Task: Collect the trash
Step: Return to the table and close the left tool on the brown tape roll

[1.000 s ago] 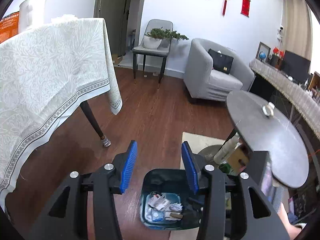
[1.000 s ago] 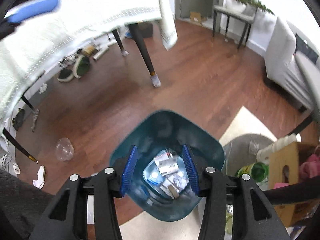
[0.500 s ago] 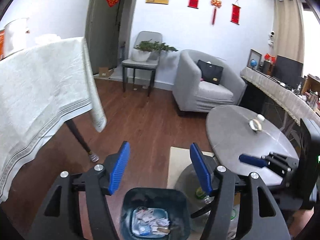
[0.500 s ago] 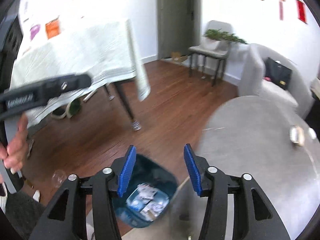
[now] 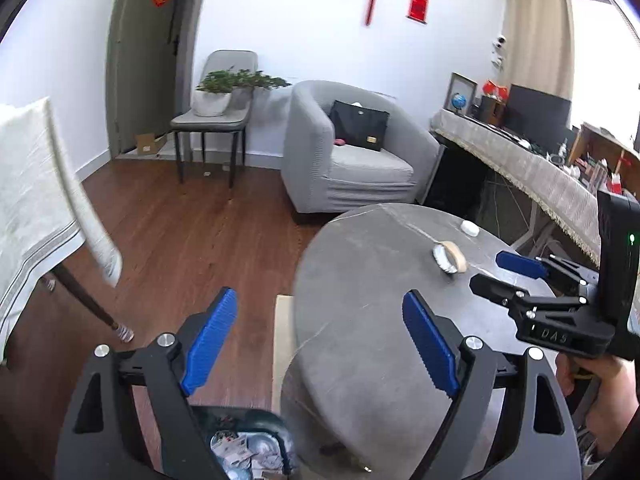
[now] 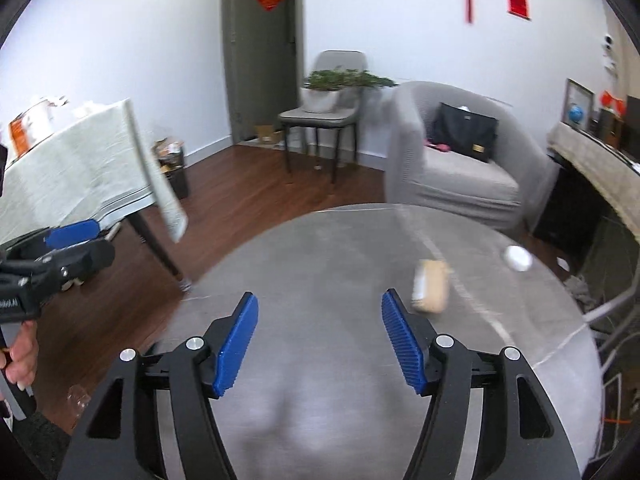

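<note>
A living room with dark wood flooring holds a round grey table, and on its top lie a roll of tape and, further back, a small white object. Down beside the table stands the bin, with wrappers in it. The right gripper hovers over the tabletop, jaws wide apart and empty; the left gripper is likewise spread and holding nothing. The step in hand looks like reaching for the next piece: the right gripper likely needs to advance, straddle the tape and close.
</note>
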`<state>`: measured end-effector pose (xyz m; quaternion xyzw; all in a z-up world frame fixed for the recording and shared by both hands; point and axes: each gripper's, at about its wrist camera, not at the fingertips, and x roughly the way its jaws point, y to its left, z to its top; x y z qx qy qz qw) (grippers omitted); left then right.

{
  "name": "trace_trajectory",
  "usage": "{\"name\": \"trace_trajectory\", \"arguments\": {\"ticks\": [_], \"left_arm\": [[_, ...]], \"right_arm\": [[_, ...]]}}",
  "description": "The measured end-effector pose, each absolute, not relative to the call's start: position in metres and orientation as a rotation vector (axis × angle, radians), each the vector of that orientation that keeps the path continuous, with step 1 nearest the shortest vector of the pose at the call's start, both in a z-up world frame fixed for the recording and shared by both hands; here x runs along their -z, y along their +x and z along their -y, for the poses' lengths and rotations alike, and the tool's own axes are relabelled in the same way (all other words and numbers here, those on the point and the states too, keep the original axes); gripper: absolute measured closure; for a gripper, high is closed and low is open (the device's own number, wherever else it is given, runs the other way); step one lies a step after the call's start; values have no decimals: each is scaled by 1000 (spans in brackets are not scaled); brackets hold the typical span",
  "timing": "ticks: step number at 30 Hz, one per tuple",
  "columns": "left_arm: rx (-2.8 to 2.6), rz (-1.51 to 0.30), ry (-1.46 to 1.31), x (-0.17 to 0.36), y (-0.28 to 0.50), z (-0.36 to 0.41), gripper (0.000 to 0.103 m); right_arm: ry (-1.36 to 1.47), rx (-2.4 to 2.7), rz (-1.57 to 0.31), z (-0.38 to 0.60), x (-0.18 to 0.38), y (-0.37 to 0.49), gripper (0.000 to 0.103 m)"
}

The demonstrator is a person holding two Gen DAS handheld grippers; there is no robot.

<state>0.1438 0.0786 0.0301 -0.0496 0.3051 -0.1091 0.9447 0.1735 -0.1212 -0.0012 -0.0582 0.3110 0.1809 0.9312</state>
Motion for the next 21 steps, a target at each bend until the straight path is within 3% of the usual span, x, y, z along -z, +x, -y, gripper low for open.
{"name": "trace_trajectory", "arguments": {"ticks": [21], "left_arm": [[425, -742, 57, 5, 230, 92, 15]], "right_arm": [[19, -176, -690, 270, 0, 265, 26]]}}
